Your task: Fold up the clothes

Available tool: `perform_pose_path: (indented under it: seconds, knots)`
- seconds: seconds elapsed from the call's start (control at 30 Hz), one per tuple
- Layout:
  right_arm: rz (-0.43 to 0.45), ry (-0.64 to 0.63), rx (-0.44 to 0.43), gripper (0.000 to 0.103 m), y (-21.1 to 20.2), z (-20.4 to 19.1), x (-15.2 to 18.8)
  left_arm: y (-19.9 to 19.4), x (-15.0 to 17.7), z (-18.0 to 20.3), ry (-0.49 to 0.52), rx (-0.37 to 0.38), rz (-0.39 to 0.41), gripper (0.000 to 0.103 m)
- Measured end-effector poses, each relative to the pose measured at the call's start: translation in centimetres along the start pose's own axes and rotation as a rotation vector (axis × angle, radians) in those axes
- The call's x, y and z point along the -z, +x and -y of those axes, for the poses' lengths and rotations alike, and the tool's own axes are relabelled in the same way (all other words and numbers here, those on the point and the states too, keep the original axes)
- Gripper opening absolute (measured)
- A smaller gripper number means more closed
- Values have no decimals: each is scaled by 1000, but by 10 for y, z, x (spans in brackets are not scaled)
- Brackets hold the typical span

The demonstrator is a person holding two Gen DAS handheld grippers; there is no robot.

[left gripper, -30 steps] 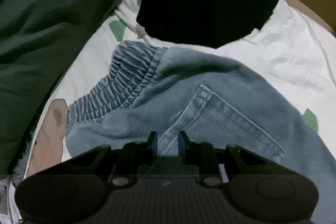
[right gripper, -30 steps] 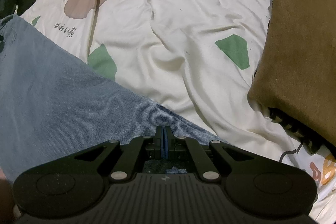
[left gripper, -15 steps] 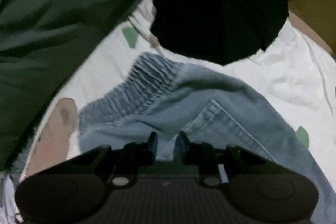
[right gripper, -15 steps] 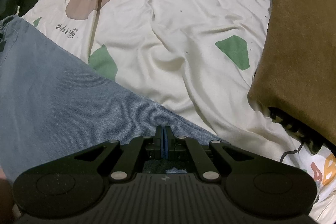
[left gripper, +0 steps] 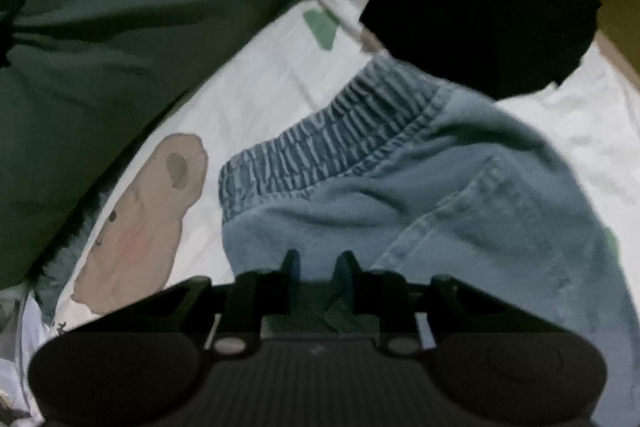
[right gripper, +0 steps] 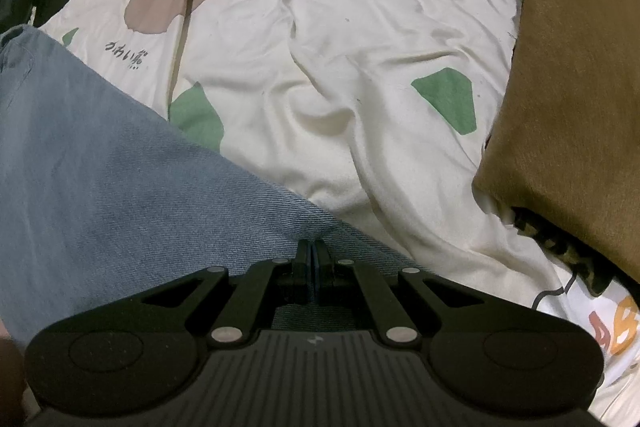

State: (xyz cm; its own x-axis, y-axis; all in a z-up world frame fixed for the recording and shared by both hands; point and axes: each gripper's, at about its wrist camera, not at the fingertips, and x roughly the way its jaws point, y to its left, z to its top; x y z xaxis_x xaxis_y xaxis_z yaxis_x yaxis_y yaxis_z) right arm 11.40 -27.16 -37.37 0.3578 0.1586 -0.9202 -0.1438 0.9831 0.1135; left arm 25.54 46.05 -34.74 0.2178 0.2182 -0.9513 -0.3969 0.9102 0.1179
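The main risk is on the left side: the left tool (left gripper: 318, 263) stands over the jeans (left gripper: 420, 195) just below the elastic waistband (left gripper: 320, 147), its jaws apart with a gap between them, and the picture is blurred, so it cannot be said for sure whether any denim is caught between the pads; it looks more like open jaws resting over the cloth. If the person pulls the waist across now, the cloth may simply stay behind, or only a thin top layer may come up and the fold will be crooked. A second risk is at the right tool (right gripper: 314, 259), whose jaws are pressed together at the edge of the denim; whether a fold of it is pinched between them cannot be told from this view. If it is only a small pinch, a strong pull from the other end could draw the cloth out. The soft, wrinkled bed sheet (right gripper: 360, 67) under the jeans can also drag and bunch with them. The jeans are light blue denim with a gathered waistband and a stitched pocket (left gripper: 480, 211), lying spread on the sheet, between a dark green garment (left gripper: 100, 47) and a brown cushion (right gripper: 580, 67).
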Motion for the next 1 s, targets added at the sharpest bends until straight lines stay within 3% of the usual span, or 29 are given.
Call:
perform_pose_path:
  seconds: [0.33,0.47,0.67,0.9,1.0]
  knots:
    - [-9,-9,1,5,0,-1,-1,30,0,10,58,-42,4,28]
    - [-9,-6,2,5,0,-1,-1,16,-3,18,70,-64,4,27]
    - [-6,-13,5,5,1,-2,0,-27,-6,6,55,-54,68,27]
    - [-8,-16,4,5,1,-2,-1,-12,2,-4,21,-61,11,27]
    - [-7,-17,5,5,1,-2,-1,-16,-2,4,27,-38,57,27]
